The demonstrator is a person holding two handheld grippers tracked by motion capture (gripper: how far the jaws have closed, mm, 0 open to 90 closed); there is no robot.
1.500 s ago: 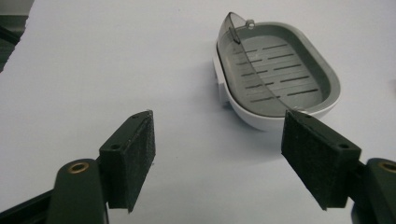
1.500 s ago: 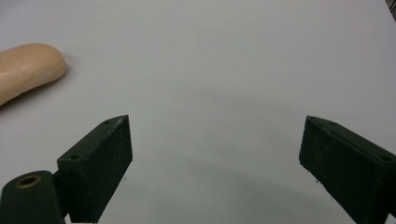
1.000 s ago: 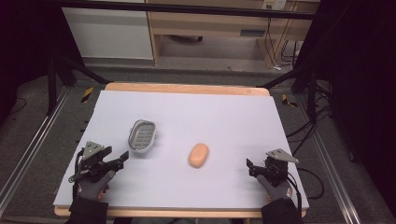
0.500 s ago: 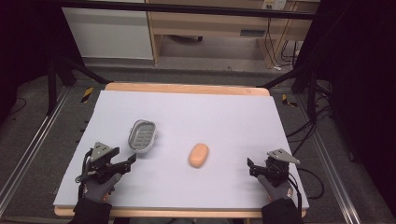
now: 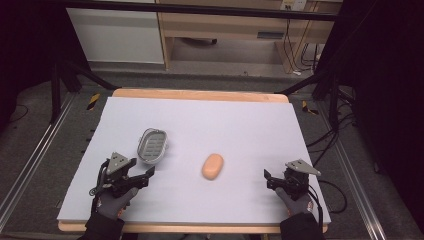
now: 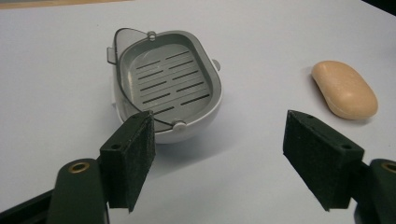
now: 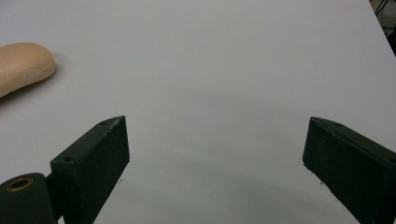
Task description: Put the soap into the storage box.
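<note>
1. The left tool (image 5: 145,176), its jaws just opened further with nothing between them, sits just below the soap dish (image 5: 152,145) on the surface (image 5: 240,125); this looks like the approach step.
2. Next it probably must advance and straddle the dish's rim.
3. The right tool (image 5: 267,179) rests open and empty, well right of the dish.
4. The dish is grey and oval with a slotted tray; the tan soap bar (image 5: 212,166) lies near its right.
</note>
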